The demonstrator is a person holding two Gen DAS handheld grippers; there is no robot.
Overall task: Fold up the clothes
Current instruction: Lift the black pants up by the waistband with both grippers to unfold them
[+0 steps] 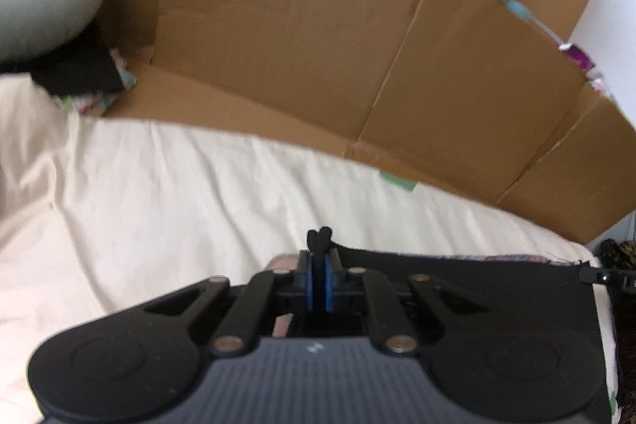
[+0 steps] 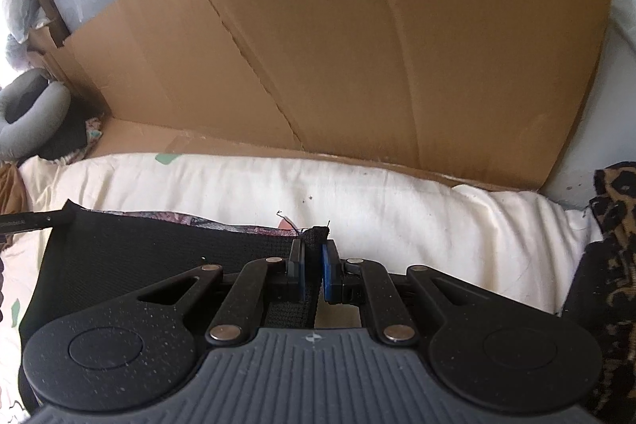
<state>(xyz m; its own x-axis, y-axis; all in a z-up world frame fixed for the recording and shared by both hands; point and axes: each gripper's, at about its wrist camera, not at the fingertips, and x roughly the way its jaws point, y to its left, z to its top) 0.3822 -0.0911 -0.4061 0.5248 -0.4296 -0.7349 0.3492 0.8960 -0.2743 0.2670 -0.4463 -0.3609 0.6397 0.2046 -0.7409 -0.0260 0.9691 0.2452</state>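
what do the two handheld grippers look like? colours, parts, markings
Both match: the left gripper and right gripper have black linkage arms with silver pivot pins, blue pads on the fingers, round black side discs, and a ribbed grey body bearing a small white mark. No cables or sleeves visible.

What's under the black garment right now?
The black garment lies over a cream sheet, which shows all around it. A strip of patterned fabric peeks out along its far edge. Whatever lies beneath the garment's middle is covered.
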